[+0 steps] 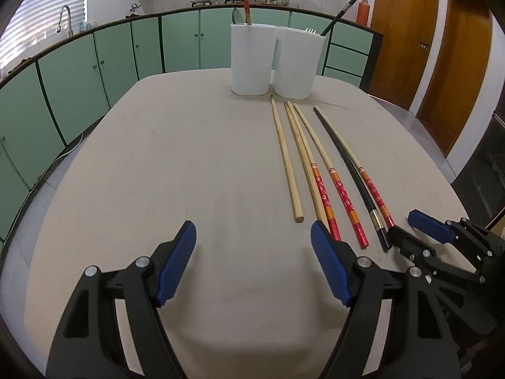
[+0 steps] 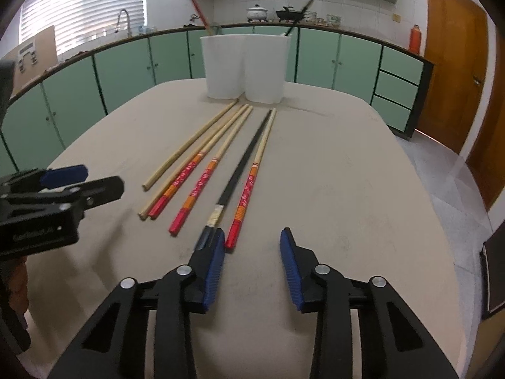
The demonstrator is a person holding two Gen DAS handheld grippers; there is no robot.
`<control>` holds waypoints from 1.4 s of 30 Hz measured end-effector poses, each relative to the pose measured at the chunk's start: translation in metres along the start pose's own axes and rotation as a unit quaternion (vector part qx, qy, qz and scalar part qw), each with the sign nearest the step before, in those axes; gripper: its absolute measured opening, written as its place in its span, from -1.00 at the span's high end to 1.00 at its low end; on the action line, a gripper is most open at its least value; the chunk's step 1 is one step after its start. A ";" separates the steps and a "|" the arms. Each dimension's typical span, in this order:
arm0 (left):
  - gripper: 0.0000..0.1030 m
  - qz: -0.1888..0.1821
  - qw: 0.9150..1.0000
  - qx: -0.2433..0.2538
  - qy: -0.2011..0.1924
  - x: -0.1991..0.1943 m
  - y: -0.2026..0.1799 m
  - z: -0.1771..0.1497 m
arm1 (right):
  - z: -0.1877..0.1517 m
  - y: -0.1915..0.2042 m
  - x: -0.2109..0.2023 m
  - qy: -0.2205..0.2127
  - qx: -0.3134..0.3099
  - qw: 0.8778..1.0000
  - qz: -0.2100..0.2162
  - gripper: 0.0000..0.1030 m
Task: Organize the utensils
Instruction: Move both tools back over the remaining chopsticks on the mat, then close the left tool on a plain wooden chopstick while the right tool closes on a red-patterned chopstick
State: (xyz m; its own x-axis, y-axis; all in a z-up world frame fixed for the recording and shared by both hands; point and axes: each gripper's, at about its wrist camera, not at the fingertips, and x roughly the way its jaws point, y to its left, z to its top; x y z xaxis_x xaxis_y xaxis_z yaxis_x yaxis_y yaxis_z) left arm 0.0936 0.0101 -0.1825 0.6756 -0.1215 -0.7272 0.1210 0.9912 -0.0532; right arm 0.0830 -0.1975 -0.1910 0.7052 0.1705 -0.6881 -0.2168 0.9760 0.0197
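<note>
Several chopsticks lie side by side on the beige table (image 1: 157,158): a plain wooden one (image 1: 285,158), red-handled ones (image 1: 344,195) and a black one (image 1: 344,158). At the far end stands a white two-compartment holder (image 1: 271,60) (image 2: 246,63), with a red chopstick in its left cup and a black chopstick and a fork in its right. My left gripper (image 1: 252,233) (image 2: 101,178) is open over bare table, left of the row. My right gripper (image 2: 253,233) (image 1: 402,222) is open, and the butt of a red-handled chopstick (image 2: 249,186) lies between its fingers, near the left pad. The black chopstick (image 2: 243,164) ends just outside that finger.
Green cabinets (image 1: 79,72) under a counter with a faucet and pots run behind the table. Wooden doors (image 1: 407,31) stand at the right. The table's rounded edge drops to tiled floor on the right (image 2: 442,164). A person's hand shows at the left edge (image 2: 15,278).
</note>
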 end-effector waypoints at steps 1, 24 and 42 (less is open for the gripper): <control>-0.42 -0.001 1.000 0.002 0.001 0.000 -0.001 0.000 | 0.000 -0.001 0.000 0.001 0.003 1.000 -0.001 0.31; 0.10 0.000 1.000 0.007 0.014 0.027 -0.019 0.009 | 0.003 -0.008 0.006 0.001 0.020 1.000 0.014 0.31; 0.89 -0.018 1.000 0.020 0.004 0.011 -0.034 0.017 | 0.011 -0.016 -0.005 -0.011 0.037 0.999 0.036 0.87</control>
State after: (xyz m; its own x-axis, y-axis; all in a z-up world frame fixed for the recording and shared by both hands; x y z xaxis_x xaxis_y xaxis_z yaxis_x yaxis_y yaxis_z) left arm 0.1090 -0.0259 -0.1768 0.6648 -0.1567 -0.7304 0.1739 0.9833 -0.0527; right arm 0.0905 -0.2121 -0.1794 0.7046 0.2424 -0.6669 -0.2171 0.9684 0.1226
